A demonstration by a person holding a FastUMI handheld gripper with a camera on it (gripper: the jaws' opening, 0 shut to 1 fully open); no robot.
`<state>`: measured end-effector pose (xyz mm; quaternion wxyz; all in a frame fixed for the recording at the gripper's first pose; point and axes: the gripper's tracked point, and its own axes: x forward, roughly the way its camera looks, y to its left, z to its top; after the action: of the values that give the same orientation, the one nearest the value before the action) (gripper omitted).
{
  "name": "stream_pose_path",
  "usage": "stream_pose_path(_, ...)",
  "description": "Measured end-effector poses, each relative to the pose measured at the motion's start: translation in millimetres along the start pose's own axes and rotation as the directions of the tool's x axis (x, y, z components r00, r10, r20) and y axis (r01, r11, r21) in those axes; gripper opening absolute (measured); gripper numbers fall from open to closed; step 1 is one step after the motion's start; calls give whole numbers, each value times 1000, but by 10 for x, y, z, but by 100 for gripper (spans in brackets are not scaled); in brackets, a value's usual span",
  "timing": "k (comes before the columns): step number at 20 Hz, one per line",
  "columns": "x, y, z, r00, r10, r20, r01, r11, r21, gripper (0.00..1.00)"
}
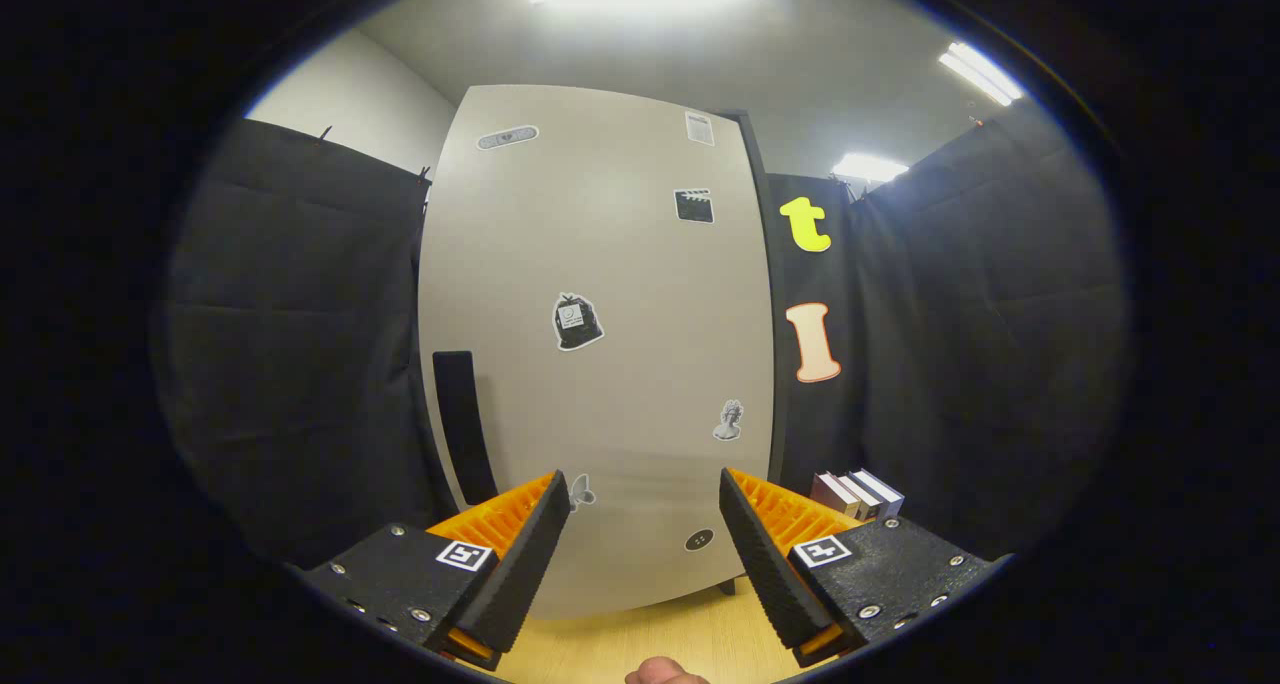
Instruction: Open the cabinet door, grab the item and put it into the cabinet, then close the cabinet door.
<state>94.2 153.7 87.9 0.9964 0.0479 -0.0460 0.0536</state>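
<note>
Claw (644,524) spread wide, empty, facing closed cabinet door (600,344); books (858,494) beside cabinet.

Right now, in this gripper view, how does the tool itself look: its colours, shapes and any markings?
The tool has two wedge-shaped fingers. Each has a black textured rubber pad on its inner face and an orange ribbed body behind it. Each finger sits on a black angular block with silver screws and a small square black-and-white marker. No cable is visible.

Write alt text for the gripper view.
A closed beige cabinet door with stickers and a black handle stands just ahead of the open, empty gripper. Small books sit on the wooden table beside the cabinet.
</note>
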Motion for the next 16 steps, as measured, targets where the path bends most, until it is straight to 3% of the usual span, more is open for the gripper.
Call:
stream_pose_path(7, 181, 48, 57, 998, 58, -23, -59, 998, -24, 93)
stream_pose_path(16, 208, 591, -225, 980, 195, -48, -194, 981, 11, 93)
